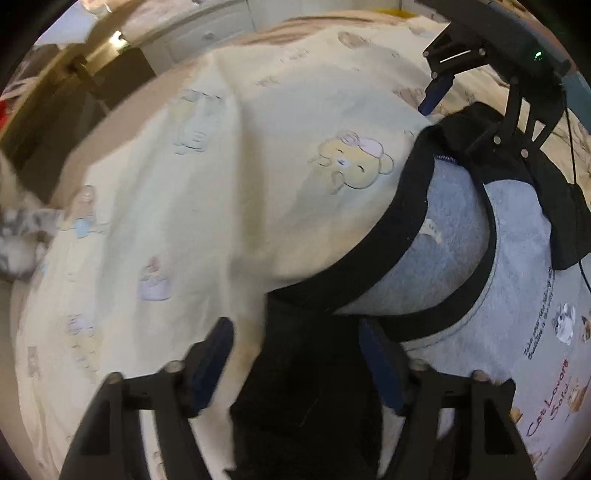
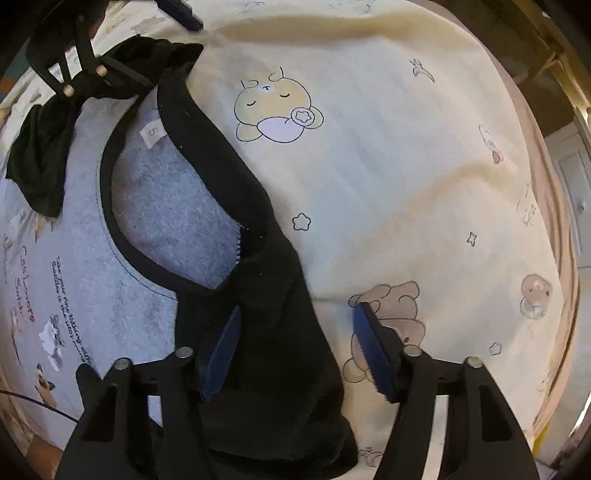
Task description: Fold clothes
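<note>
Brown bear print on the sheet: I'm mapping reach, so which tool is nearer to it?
Right. The right tool hovers with one finger over the brown bear print; the left tool is across the grey shirt.

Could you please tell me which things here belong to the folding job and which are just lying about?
Belongs to the job:
- grey T-shirt with black sleeves
- left tool, open over one black sleeve
- right tool, open over the other

Just lying about:
- yellow cartoon bedsheet
- white drawers
</note>
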{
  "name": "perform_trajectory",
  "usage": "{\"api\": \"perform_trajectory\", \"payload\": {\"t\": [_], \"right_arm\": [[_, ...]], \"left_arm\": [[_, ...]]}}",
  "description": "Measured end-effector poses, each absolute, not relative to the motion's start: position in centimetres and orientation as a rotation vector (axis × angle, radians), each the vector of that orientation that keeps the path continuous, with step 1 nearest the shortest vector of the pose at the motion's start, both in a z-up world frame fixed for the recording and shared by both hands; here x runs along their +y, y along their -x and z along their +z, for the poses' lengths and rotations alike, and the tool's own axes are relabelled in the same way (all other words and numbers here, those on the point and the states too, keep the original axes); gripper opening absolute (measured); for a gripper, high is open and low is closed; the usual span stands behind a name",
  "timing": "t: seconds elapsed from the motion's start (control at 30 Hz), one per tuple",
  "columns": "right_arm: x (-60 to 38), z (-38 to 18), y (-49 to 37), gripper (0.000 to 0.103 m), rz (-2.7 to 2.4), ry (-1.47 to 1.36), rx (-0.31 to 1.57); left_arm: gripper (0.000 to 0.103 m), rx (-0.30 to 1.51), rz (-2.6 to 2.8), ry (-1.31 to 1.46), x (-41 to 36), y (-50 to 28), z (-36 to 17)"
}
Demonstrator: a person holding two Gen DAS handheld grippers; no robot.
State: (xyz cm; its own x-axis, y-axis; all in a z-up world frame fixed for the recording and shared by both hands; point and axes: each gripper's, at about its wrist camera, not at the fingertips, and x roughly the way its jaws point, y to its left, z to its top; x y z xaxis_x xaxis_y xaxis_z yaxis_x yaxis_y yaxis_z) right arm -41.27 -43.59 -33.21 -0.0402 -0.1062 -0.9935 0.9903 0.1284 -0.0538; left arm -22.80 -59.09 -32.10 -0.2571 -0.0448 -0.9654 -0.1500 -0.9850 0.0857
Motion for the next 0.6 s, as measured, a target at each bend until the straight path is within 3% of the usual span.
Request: {"api": "perform_trajectory", "payload": {"t": [0.07, 0.13, 0.17, 0.23, 0.6], "right_arm": [[-43.6, -33.2, 40.8, 0.049, -1.193, -1.016, 1.21], [-43.6, -33.2, 40.3, 0.024, -1.193, -1.014, 1.194], [-43.5, -33.0, 39.9, 0.017, -1.194, -1.003, 1.204], [-43.3, -32.6, 39.1, 0.006, -1.197, -0.973, 1.234], [-42.0, -26.7, 34.9, 0.005, -1.275, -0.884, 1.262]], "left_arm": [[0.034, 0.24, 2.42, 1.892, -58.9, 22.9, -32.4], [0.018, 0.279, 2.41, 1.892, -58.4, 22.7, -32.3], [0.01, 0.299, 2.41, 1.888, -58.2, 22.4, -32.0], [0.006, 0.339, 2.413, 1.88, -57.8, 21.7, -31.1], [0.005, 0.497, 2.428, 1.834, -55.5, 17.6, -24.9]]}}
